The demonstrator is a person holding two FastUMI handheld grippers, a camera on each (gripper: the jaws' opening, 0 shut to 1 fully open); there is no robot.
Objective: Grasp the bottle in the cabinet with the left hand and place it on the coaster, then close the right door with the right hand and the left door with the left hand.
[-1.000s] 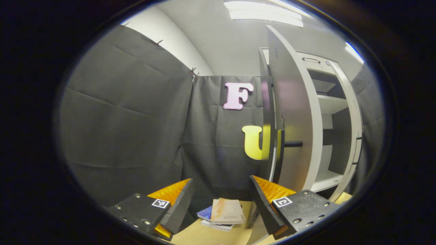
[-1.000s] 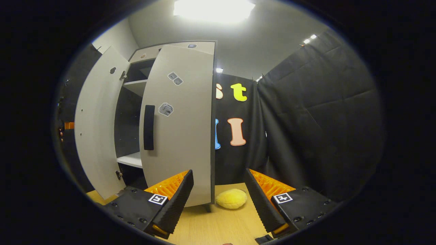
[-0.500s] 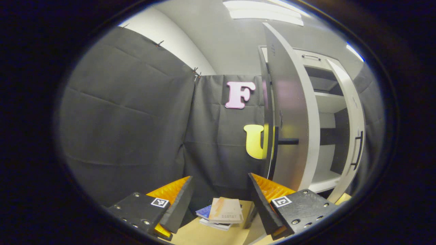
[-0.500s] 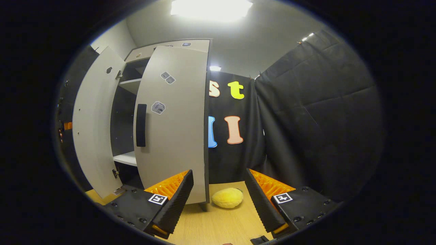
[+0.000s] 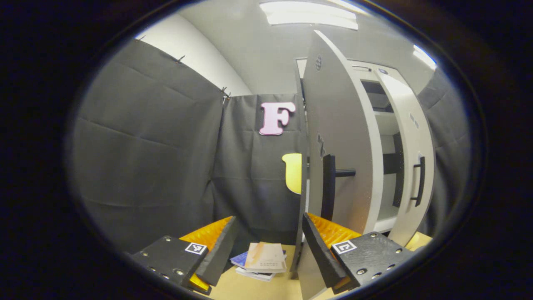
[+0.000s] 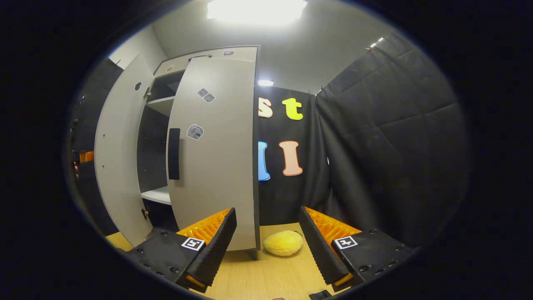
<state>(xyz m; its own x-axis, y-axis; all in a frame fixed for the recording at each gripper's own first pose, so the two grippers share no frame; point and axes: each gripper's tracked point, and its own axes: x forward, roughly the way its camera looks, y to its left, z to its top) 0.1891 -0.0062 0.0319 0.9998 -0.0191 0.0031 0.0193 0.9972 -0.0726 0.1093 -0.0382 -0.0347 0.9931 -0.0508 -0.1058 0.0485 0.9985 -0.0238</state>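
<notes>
Both grippers, left point(image 5: 266, 246) and right point(image 6: 266, 246), spread empty; stiff left door point(image 5: 341, 150) probably swings light, push near handle point(image 5: 328, 187).

We can read no text. The top book point(image 5: 265, 258) of the stack on the desk point(image 5: 258, 287) carries a printed line too small to make out, and the stickers on the right door point(image 6: 214, 158) are equally illegible.

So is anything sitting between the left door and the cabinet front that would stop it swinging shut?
Nothing visible does. The gap between the left door and the right door shows bare shelves, and the left tongs are open at the door's bottom edge.
</notes>
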